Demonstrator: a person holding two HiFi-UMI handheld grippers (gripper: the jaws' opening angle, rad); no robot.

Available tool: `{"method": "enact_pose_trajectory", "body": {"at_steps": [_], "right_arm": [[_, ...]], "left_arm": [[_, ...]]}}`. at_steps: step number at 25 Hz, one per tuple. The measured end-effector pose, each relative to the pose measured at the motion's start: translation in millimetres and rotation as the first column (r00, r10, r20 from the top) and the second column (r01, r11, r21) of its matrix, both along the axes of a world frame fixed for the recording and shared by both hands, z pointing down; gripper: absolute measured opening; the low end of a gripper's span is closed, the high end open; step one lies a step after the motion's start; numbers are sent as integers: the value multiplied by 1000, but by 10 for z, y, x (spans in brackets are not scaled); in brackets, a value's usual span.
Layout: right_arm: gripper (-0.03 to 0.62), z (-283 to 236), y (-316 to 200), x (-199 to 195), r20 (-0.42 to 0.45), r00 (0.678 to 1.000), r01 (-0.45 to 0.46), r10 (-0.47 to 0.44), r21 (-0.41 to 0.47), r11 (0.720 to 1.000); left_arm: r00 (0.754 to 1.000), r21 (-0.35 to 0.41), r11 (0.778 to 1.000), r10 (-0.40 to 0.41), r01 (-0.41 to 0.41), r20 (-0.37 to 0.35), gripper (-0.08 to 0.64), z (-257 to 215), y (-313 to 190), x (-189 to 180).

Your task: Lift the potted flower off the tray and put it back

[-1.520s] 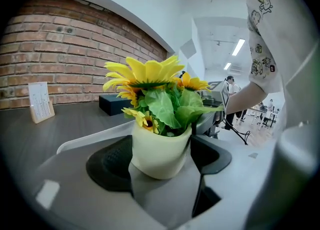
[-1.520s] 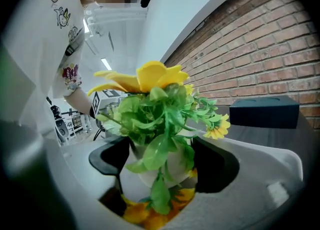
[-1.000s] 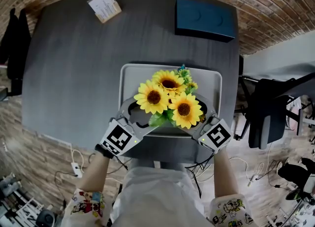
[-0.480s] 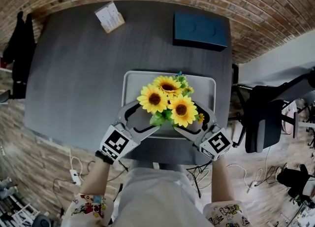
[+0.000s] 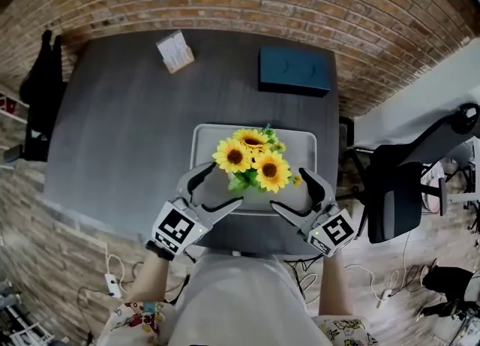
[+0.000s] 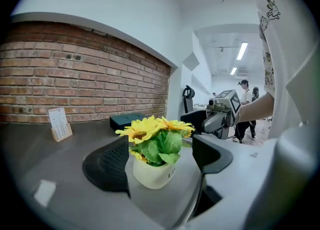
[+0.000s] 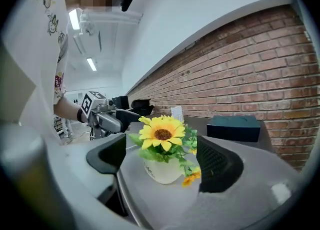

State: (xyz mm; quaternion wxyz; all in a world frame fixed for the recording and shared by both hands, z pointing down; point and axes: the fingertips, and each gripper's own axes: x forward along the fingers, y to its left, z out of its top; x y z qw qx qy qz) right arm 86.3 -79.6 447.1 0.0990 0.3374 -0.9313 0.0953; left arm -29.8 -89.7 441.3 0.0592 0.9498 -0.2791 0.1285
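1. The potted flower (image 5: 251, 160) stood upright on the grey tray (image 5: 309, 142), with its white pot (image 6: 149, 175) flat on the tray floor and the blooms spreading wider than the pot.
2. The left tool (image 5: 223, 185) had its jaws wide apart and gripped nothing. In its own view the pot sat in line with the gap but beyond the jaw tips, touching neither jaw.
3. The right tool (image 5: 291, 189) was the same on the other side: jaws spread, empty, and the pot ahead of them with clear space on both sides.
4. The likeliest fault was a grip taken too high. Jaws closing on leaves and petals instead of the pot wall would probably let the pot slip or tip, since the blooms made it look top-heavy.
5. The two tools pointed inward toward one small pot, so they could knock each other or squeeze it unevenly and tilt it.
6. The tray had a raised rim, and a low or dragged pot could catch on it. The tray itself lay close to the near and right edges of the bench (image 5: 127, 134), so a forward shove might skid it.
7. Room was ample above the pot and to the left, where the bench was bare. The blue box (image 5: 295, 70) and card stand (image 5: 175, 52) stood well apart at the far side, and a chair (image 5: 394, 194) stood beyond the right edge.
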Motion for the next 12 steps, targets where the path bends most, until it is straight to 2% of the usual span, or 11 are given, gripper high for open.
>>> {"method": "enact_pose_trajectory", "body": {"at_steps": [5, 12], "right_arm": [[436, -326, 103, 44, 17, 1000, -23, 22, 50, 999], [367, -796, 148, 89, 42, 998, -49, 45, 125, 991]], "left_arm": [[999, 25, 999, -31, 32, -24, 398, -278, 74, -58], [993, 52, 995, -81, 86, -91, 368, -713, 192, -40]]}}
